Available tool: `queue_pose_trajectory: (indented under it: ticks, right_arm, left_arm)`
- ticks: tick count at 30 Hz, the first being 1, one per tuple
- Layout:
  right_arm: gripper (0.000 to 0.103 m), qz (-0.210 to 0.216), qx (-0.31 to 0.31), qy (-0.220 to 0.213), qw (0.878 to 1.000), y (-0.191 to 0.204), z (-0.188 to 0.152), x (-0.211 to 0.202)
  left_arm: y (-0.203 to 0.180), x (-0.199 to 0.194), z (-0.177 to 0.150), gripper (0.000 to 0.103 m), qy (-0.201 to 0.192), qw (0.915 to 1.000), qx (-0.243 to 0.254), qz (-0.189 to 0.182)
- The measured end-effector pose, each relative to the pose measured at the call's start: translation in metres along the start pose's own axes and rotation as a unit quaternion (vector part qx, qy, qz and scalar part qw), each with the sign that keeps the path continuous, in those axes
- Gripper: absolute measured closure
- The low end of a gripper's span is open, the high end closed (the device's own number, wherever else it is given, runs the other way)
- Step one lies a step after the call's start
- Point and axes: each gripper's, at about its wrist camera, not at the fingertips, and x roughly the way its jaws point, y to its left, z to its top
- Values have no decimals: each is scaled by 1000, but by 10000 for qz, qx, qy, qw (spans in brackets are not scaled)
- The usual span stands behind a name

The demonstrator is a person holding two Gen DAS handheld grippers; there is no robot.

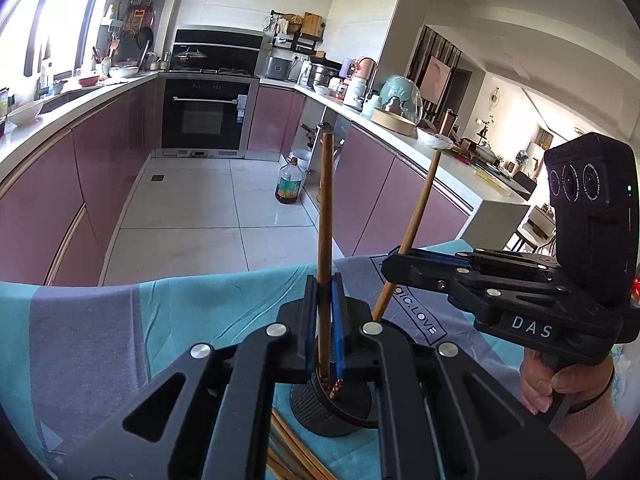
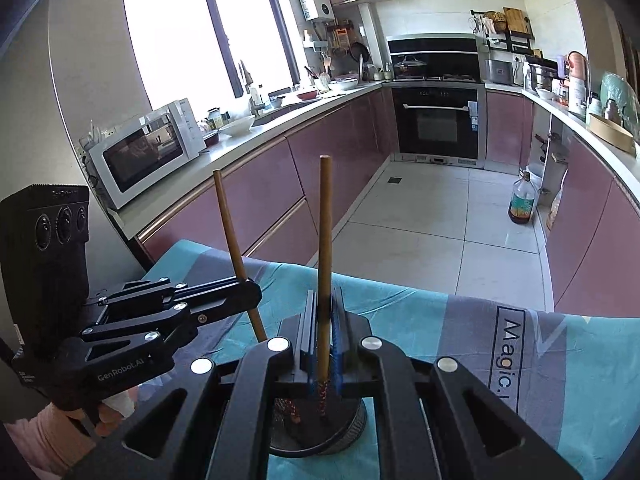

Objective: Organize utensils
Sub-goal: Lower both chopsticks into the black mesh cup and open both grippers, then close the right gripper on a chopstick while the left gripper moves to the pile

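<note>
Pink-cabinet kitchen (image 2: 328, 148) — bright window (image 2: 200, 28)

L gripper (image 1: 325, 312) jaws pinch chopstick (image 1: 325, 216) upright, tip down in mesh holder (image 1: 336, 404) directly below jaws. R gripper (image 1: 394, 260) to right & ahead of L jaws, pinching 2nd chopstick (image 1: 416, 220), tilted, tip also in holder. Loose chopsticks (image 1: 292, 448) on tablecloth (image 1: 120, 320), below-left of L jaws, just beside holder. Oil bottle (image 1: 289, 184) on floor beyond jaws.

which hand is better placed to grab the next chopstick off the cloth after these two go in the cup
Left, likely: loose chopsticks lie right under the left gripper beside the cup, while the right gripper sees none in its view.
</note>
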Motion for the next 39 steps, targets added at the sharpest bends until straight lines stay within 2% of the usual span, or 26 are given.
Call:
queue_pose_trajectory:
  ticks: [6, 9, 14, 23, 27, 31, 33, 39]
  right_arm:
    - [94, -156, 76, -69, 9998, -3, 0, 4]
    - [87, -186, 100, -132, 9997, -5, -3, 2]
    - [77, -274, 68, -292, 9992, -4, -6, -5]
    - [72, -429, -23, -637, 9970, 1, -20, -33]
    - [72, -216, -297, -809, 9960, 18, -37, -60]
    - [71, 55, -812, -522, 9953, 45, -62, -63]
    - [71, 276, -923, -161, 9952, 56, -77, -52]
    - [74, 493, -1105, 869, 9888, 79, -123, -3]
  left_arm:
    - [1, 4, -2, 95, -39, 9998, 21, 179]
    - [2, -1, -8, 85, -114, 9995, 30, 277]
    - [1, -13, -11, 83, -253, 9989, 60, 379]
    - [-1, -68, -37, 68, -598, 9950, 186, 779]
    - [4, -91, -58, 63, -594, 9932, 293, 956]
    - [12, -102, -87, 61, -359, 9927, 339, 1097]
    - [17, -105, -106, 61, -192, 9927, 334, 1145]
    - [33, -106, -158, 61, 360, 9920, 261, 1185]
